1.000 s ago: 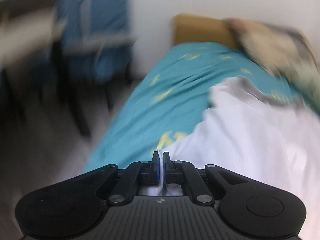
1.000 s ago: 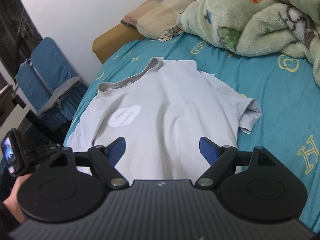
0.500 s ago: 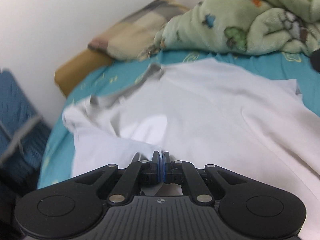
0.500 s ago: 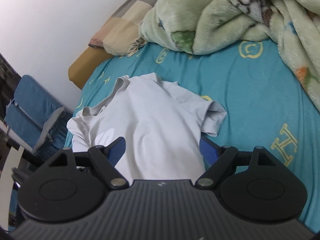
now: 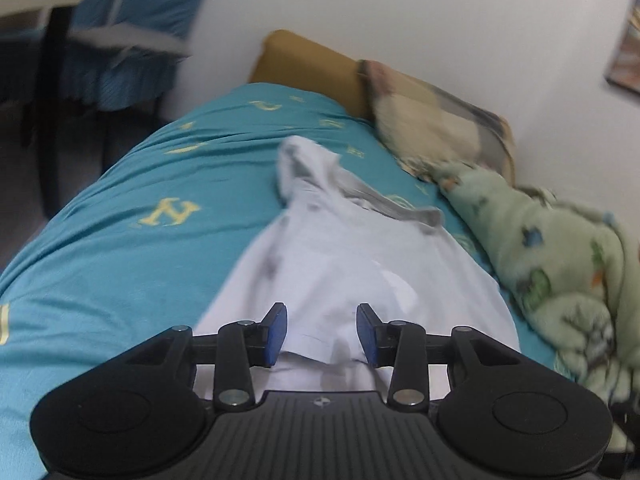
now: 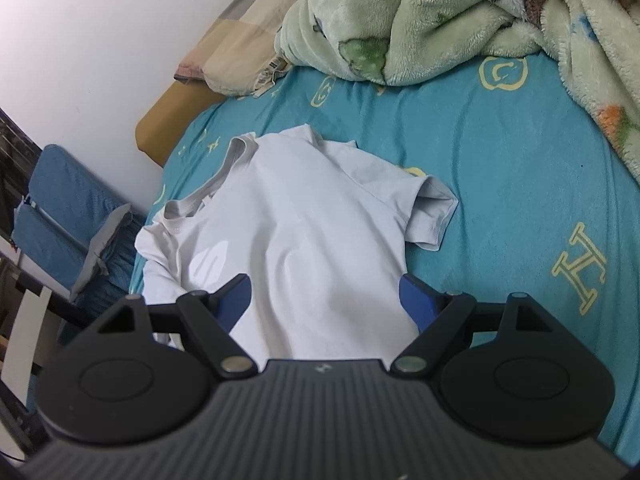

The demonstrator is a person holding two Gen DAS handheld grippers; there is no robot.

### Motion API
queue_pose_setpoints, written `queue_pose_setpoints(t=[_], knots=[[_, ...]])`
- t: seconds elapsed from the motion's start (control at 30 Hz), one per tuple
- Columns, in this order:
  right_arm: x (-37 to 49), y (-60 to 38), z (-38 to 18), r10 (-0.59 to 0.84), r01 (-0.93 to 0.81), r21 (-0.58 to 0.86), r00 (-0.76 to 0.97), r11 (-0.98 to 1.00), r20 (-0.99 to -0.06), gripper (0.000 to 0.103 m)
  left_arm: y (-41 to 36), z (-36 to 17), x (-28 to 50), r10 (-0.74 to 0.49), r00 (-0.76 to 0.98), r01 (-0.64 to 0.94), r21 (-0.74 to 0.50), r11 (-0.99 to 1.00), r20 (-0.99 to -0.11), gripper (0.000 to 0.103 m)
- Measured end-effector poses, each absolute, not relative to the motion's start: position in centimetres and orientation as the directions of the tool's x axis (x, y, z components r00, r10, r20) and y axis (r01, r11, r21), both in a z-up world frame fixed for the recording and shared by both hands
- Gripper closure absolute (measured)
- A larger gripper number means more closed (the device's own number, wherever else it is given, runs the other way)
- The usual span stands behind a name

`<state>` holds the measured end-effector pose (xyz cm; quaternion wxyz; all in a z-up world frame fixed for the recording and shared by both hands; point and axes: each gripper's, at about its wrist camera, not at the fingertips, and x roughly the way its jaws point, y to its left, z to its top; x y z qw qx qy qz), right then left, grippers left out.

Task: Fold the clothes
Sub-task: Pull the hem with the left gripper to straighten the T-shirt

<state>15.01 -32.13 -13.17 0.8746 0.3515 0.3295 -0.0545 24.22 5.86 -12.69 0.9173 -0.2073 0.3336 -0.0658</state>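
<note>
T-shirt (image 6: 304,240): flat on bed (image 6: 520,184), left edge near bed's side.
Left gripper (image 5: 321,334): spread, empty.
Right gripper (image 6: 326,300): spread, empty.

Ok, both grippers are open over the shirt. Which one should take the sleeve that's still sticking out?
Right, probably. In its view the unfolded sleeve lies just ahead of the open right gripper, off its right finger. The open left gripper faces the T-shirt body and collar, with no spread sleeve visible.
</note>
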Motion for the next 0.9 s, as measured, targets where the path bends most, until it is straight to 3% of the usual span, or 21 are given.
queue_pose_setpoints(t=[0.13, 0.27, 0.3, 0.33, 0.37, 0.6, 0.9], knots=[[15.2, -32.1, -13.6, 0.133, 0.335, 0.568, 0.767, 0.752, -0.628, 0.02, 6.5, -13.7, 24.8, -0.289, 0.747, -0.036, -0.471, 0.882, -0.599, 0.059], [15.4, -31.9, -14.2, 0.128, 0.341, 0.551, 0.754, 0.761, -0.644, 0.02, 4.8, -14.7, 24.9, -0.242, 0.706, -0.061, -0.398, 0.915, -0.665, 0.061], [15.4, -31.9, -14.3, 0.127, 0.342, 0.547, 0.751, 0.764, -0.648, 0.02, 4.6, -14.8, 24.7, -0.233, 0.707, -0.067, -0.392, 0.918, -0.668, 0.068], [15.4, -31.9, -14.3, 0.126, 0.341, 0.543, 0.75, 0.767, -0.649, 0.02, 4.9, -14.5, 24.5, -0.227, 0.719, -0.08, -0.403, 0.912, -0.657, 0.088], [15.4, -31.8, -14.3, 0.122, 0.339, 0.537, 0.75, 0.773, -0.65, 0.02, 5.4, -14.1, 24.4, -0.219, 0.733, -0.098, -0.419, 0.903, -0.644, 0.097], [15.3, -31.1, -14.5, 0.108, 0.329, 0.494, 0.737, 0.805, -0.668, 0.02, 11.3, -8.9, 26.1, -0.121, 0.828, -0.184, -0.47, 0.863, -0.547, 0.1], [16.6, -29.3, -14.1, 0.052, 0.281, 0.386, 0.747, 0.879, -0.662, 0.02, 23.7, -3.4, 37.8, 0.278, 0.795, -0.394, -0.109, 0.913, -0.539, 0.1]])
